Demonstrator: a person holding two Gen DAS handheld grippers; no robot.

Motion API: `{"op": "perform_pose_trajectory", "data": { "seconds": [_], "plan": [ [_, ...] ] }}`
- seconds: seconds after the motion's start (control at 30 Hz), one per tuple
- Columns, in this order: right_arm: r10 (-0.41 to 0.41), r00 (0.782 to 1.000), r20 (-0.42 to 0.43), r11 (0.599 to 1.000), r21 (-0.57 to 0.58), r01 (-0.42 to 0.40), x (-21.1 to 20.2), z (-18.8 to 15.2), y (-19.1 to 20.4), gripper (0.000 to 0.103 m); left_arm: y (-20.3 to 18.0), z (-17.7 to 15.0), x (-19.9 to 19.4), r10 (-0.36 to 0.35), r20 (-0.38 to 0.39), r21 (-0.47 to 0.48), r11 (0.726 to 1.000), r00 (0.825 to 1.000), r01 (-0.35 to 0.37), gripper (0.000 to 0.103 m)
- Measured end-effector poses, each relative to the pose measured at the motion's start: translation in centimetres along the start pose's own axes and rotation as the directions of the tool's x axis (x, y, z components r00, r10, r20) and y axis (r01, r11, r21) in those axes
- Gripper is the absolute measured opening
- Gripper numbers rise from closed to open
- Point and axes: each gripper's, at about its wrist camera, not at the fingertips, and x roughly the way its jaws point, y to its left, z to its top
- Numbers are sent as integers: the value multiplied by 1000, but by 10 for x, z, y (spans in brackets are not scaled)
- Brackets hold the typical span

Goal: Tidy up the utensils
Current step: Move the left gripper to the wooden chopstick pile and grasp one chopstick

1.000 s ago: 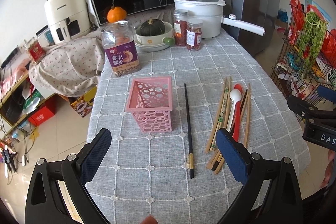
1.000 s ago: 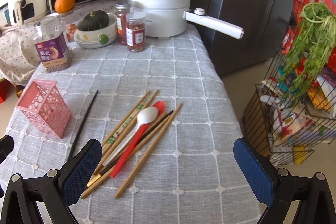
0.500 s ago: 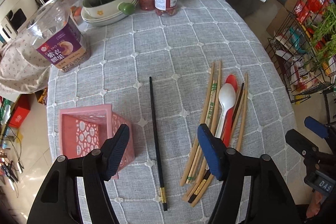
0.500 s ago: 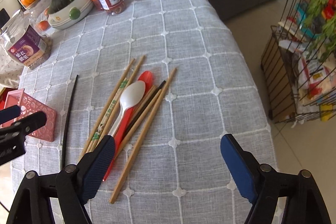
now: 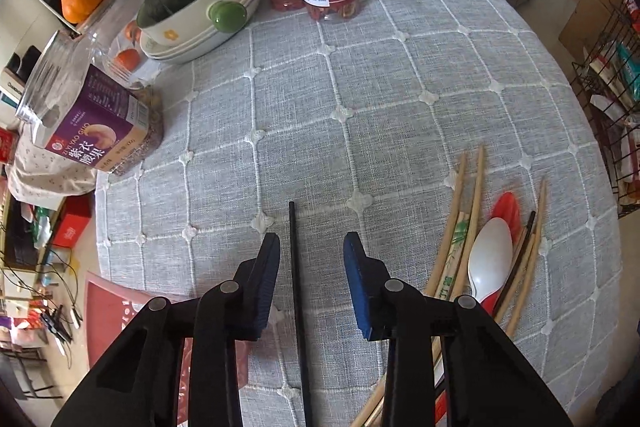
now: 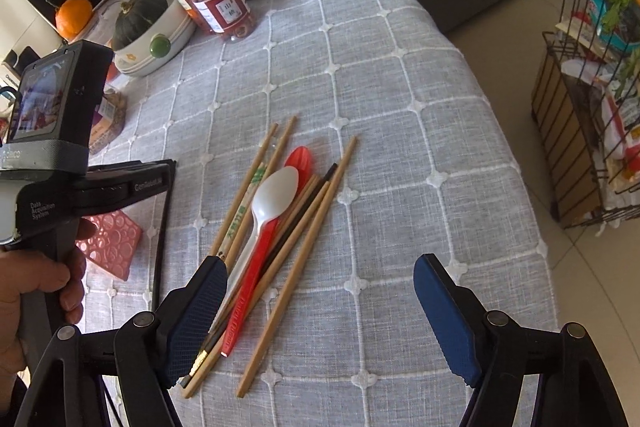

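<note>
We've got the left claw [image 5: 308, 247] straddling the black chopstick [image 5: 295, 259] on the counter [image 5: 400, 99], its length running btwn closing jaws, not pinched yet; right claw [image 6: 320, 287] wide, empty.

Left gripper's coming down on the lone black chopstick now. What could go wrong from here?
1. The left gripper is closing with the black chopstick nearer its left pad, not yet touched; an off-centre pinch may roll or swing the thin stick.
2. The pink basket sits right beside the left finger and might get nudged.
3. The open right gripper hovers over the pile of chopsticks and spoons; its left pad could scatter them.
</note>
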Motion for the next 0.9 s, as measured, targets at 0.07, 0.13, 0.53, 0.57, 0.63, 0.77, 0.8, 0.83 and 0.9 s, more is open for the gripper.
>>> {"op": "perform_pose_trajectory", "data": {
  "seconds": [0.07, 0.13, 0.53, 0.57, 0.63, 0.77, 0.8, 0.83, 0.9],
  "plan": [
    [-1, 1000, 5, 1000, 9, 1, -2, 1, -3, 82, -2, -2, 0, 18, -1, 8, 1000, 1000, -18, 35],
    [5, 1000, 7, 1000, 17, -5, -3, 2, -6, 82, -1, -2, -2, 13, 7, 2, 1000, 1000, -13, 35],
    [18, 1000, 15, 997, 74, -19, -3, 5, -19, 81, -40, 12, 17, -321, -65, 0, 947, 945, 322, 6],
    [19, 1000, 13, 997, 76, -20, -2, 5, -20, 81, -43, 12, 18, -342, -70, -7, 939, 937, 343, 4],
    [20, 1000, 13, 997, 79, -21, -2, 5, -22, 80, -48, 13, 17, -371, -73, -6, 928, 926, 371, 3],
    [20, 1000, 12, 996, 85, -21, -2, 6, -25, 80, -60, 16, 19, -324, -81, 25, 945, 943, 327, 2],
    [20, 1000, 10, 996, 88, -21, -1, 6, -25, 80, -62, 16, 20, -316, -85, 21, 947, 945, 319, 3],
    [20, 1000, 7, 996, 89, -21, 0, 6, -25, 80, -64, 17, 21, -317, -85, 16, 948, 945, 319, 3],
    [22, 1000, 2, 996, 88, -22, 0, 6, -24, 80, -66, 20, 23, -301, -94, 25, 952, 949, 304, 5]
  ]
}}
